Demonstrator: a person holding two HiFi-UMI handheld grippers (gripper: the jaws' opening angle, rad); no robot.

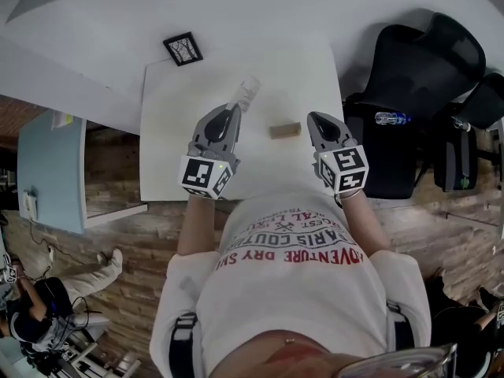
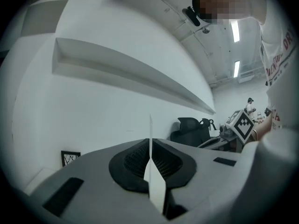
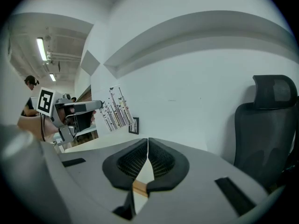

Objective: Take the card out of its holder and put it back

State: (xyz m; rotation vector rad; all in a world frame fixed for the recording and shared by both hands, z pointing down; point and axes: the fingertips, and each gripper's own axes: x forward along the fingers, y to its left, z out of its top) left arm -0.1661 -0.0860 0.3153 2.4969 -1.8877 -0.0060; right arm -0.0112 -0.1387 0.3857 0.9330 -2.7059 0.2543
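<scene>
Over the white desk (image 1: 169,152), the left gripper (image 1: 234,110) pinches a thin patterned card (image 1: 246,93) in its fingers while the right gripper (image 1: 314,120) keeps its fingers clenched and empty; a misaligned card could topple the unheld small wooden holder (image 1: 285,130).

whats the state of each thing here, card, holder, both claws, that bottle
card: out of its holder, held up above the table
holder: empty, resting on the table
left claw: shut on the card
right claw: shut, nothing in it
bottle: lying on its side on the chair
</scene>
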